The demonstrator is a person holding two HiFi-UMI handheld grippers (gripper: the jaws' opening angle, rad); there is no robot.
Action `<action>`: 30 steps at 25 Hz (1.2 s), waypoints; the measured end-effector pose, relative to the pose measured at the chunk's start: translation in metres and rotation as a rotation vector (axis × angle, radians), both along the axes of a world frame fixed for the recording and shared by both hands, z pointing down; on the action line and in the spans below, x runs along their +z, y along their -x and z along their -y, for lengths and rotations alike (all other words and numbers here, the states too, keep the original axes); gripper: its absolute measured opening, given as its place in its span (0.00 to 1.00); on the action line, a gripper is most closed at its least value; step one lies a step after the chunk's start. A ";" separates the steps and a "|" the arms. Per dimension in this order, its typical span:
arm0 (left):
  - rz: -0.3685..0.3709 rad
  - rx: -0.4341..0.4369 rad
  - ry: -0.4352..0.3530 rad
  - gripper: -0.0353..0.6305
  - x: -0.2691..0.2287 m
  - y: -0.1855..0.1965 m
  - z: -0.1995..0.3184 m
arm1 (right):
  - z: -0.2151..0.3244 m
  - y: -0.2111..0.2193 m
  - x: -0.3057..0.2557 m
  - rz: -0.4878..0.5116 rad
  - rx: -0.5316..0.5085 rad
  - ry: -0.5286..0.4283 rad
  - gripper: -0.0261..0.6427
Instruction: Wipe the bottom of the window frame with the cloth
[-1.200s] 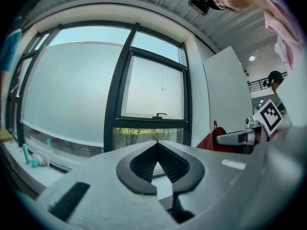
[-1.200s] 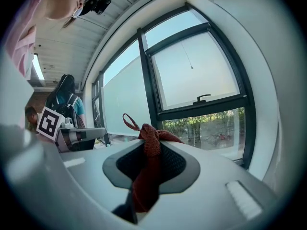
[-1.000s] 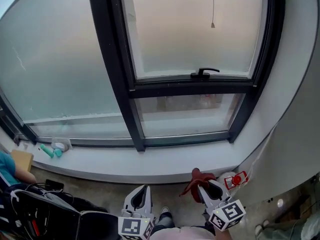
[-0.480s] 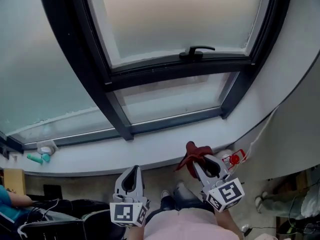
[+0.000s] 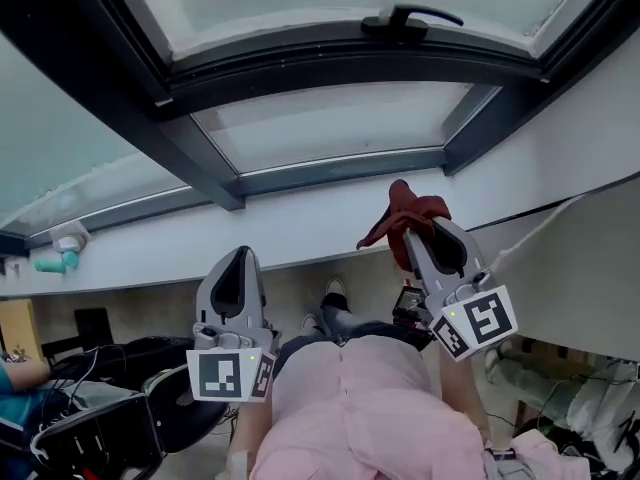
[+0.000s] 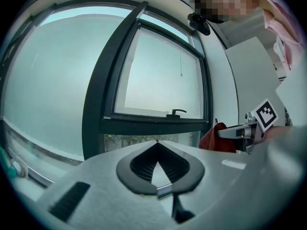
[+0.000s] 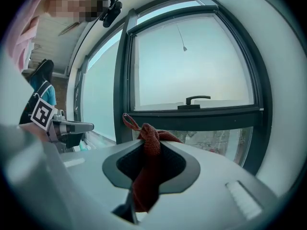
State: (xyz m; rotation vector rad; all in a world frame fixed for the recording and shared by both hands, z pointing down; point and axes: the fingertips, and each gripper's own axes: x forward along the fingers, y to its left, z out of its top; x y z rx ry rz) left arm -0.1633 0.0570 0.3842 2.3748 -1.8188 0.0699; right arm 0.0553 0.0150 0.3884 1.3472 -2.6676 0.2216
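Dark red, bunched fabric cloth [image 5: 408, 211]: pinched in my right tool [image 5: 418, 236]. The jaws are closed on its middle, with a knotted end standing above the tips and the rest hanging down between them. The cloth is in the air over the near edge of the white window sill [image 5: 300, 230], touching nothing else that I can see.

The dark metal bottom rail [image 5: 340, 171] of the window frame lies ahead of the cloth, along the sill's far edge and apart from it. Its long axis runs left to right across my reach.

Left tool [image 5: 240, 260]: jaws together, nothing between them. It is held lower and to the left, farther from the rail.

Judgement: wiping has not begun. The right tool is nearer and carries the cloth, so the move is forward and down onto the rail, then a sweep along its length. Risk: little cloth projects past the tips, so they may scrape the frame.
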 end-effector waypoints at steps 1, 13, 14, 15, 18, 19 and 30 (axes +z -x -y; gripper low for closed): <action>-0.005 -0.006 0.000 0.05 0.001 -0.001 0.006 | 0.008 -0.003 -0.001 -0.001 -0.001 -0.003 0.16; -0.017 -0.017 -0.007 0.05 0.003 0.012 0.043 | 0.048 -0.009 -0.011 -0.021 0.037 -0.032 0.16; -0.016 -0.010 -0.013 0.05 0.001 0.015 0.046 | 0.049 -0.004 -0.014 -0.020 0.039 -0.038 0.16; -0.015 -0.001 -0.020 0.05 -0.002 0.018 0.048 | 0.050 0.001 -0.017 -0.018 0.042 -0.046 0.16; -0.012 0.021 -0.041 0.05 -0.010 0.031 0.057 | 0.052 0.021 -0.025 0.009 0.048 -0.064 0.16; -0.006 0.025 -0.048 0.05 -0.013 0.036 0.059 | 0.052 0.030 -0.028 0.021 0.045 -0.067 0.16; 0.036 0.102 -0.087 0.05 -0.028 0.067 0.080 | 0.077 0.144 -0.069 0.144 -0.089 -0.177 0.16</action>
